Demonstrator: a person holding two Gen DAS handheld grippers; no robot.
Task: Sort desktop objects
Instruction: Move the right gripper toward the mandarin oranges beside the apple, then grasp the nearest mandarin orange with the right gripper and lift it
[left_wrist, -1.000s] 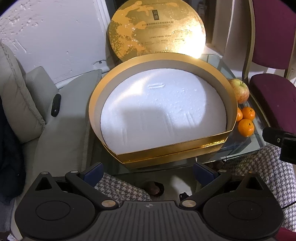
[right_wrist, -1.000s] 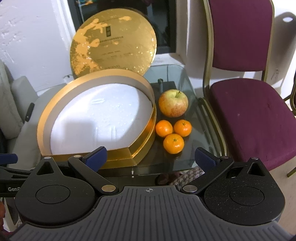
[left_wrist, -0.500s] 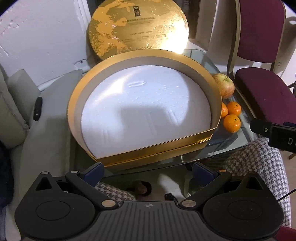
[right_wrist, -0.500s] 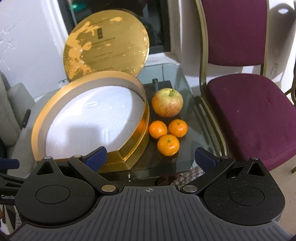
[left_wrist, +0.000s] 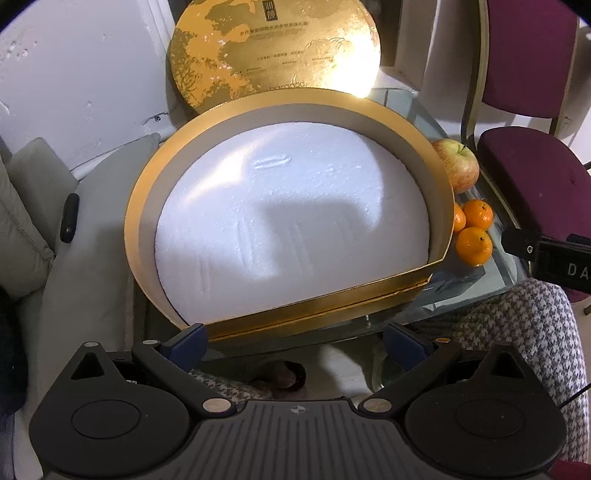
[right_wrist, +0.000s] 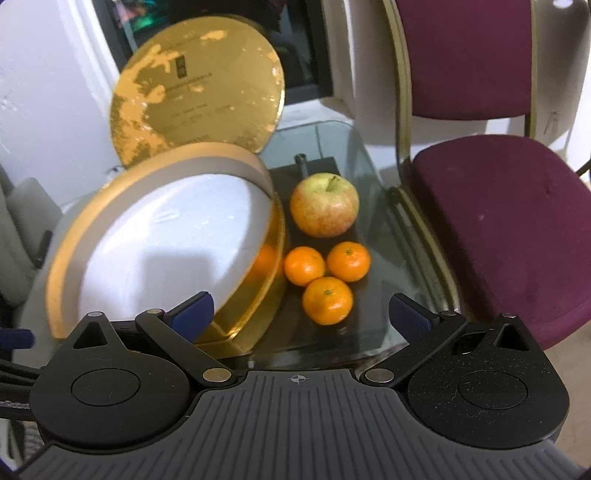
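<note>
A round gold box (left_wrist: 439, 206) (right_wrist: 62, 258) lined with white foam lies open on a small glass table (right_wrist: 388, 221). Its gold lid (left_wrist: 273, 48) (right_wrist: 195, 92) leans upright against the wall behind it. Right of the box sit an apple (right_wrist: 324, 210) (left_wrist: 458, 166) and three tangerines (right_wrist: 327, 300) (left_wrist: 474, 245). My left gripper (left_wrist: 295, 341) hangs open in front of the box's near wall, holding nothing. My right gripper (right_wrist: 301, 314) is open too, its fingers framing the nearest tangerine from the front.
A purple chair (right_wrist: 498, 206) stands right of the table. Grey cushions (left_wrist: 85, 236) with a black remote (left_wrist: 69, 218) lie to the left. A houndstooth fabric (left_wrist: 517, 325) shows below the table's front edge. The right gripper's body (left_wrist: 554, 254) pokes in at the left view's right edge.
The right gripper has moved forward and down toward the tangerines, which loom larger. The left view has shifted slightly rightward across the box. Both grippers stayed open.
</note>
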